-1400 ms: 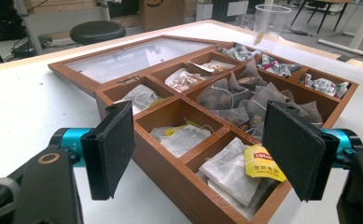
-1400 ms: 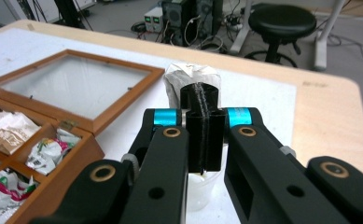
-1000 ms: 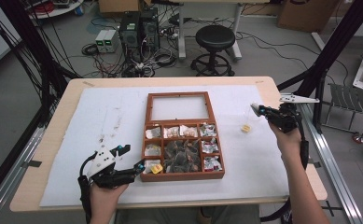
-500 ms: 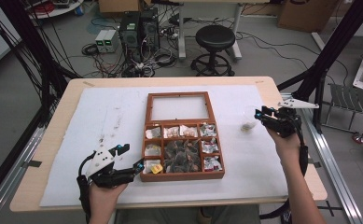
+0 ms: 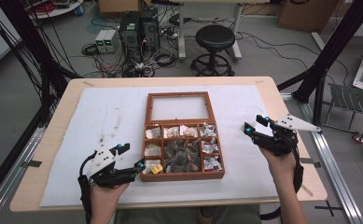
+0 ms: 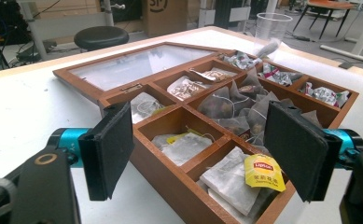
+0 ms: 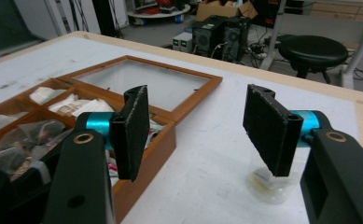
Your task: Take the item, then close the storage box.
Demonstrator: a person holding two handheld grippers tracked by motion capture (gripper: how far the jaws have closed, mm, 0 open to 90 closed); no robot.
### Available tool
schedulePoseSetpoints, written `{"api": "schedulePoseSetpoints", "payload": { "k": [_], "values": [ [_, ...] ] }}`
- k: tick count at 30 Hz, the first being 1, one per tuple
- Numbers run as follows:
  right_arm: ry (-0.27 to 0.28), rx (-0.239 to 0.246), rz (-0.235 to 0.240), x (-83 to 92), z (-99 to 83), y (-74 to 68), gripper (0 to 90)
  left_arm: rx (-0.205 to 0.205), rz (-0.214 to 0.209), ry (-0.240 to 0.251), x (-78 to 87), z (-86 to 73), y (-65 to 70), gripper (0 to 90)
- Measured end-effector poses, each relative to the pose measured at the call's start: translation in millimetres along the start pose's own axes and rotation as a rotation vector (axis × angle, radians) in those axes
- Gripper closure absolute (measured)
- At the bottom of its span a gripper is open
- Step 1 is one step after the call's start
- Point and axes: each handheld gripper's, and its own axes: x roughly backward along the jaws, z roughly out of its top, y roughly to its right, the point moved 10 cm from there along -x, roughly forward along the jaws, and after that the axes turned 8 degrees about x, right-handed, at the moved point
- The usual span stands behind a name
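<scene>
Right of tea box (image 5: 184, 135): right gripper (image 5: 256, 125) jaws just opened, nothing between pads; clear cup (image 7: 268, 182) directly below. Left gripper (image 5: 129, 157) open, facing box's near-left corner.

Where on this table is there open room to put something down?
The white mat is bare left of the wooden tea box, and behind its glass lid. It is crowded inside the box, and right of it by the clear cup.

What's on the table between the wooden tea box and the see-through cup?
Nothing. In the right gripper view, only bare white mat lies between the wooden tea box and the cup.
</scene>
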Motion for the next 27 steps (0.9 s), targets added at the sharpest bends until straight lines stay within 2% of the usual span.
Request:
{"api": "schedulePoseSetpoints", "payload": {
  "k": [4,7,16,24,27],
  "values": [
    [0.022,-0.008,-0.003,7.7,-7.1,-11.2,38.1,0.003,0.008,0.006,-0.7,0.1,-0.6,24.1],
    [0.029,-0.009,-0.006,11.0,-12.2,-18.3,37.0,0.008,0.03,0.009,1.0,0.1,-4.5,24.0],
    [0.02,-0.017,-0.013,16.8,-27.0,-22.6,36.3,0.023,0.06,0.025,6.2,1.0,-10.3,22.7],
    [0.032,-0.012,-0.007,18.8,-21.4,-26.1,35.3,0.021,0.047,0.028,7.0,2.2,-7.8,22.7],
    [0.026,0.0,0.007,16.0,-21.2,-31.8,35.3,0.027,0.04,0.023,5.8,1.0,-9.3,22.7]
  ]
}}
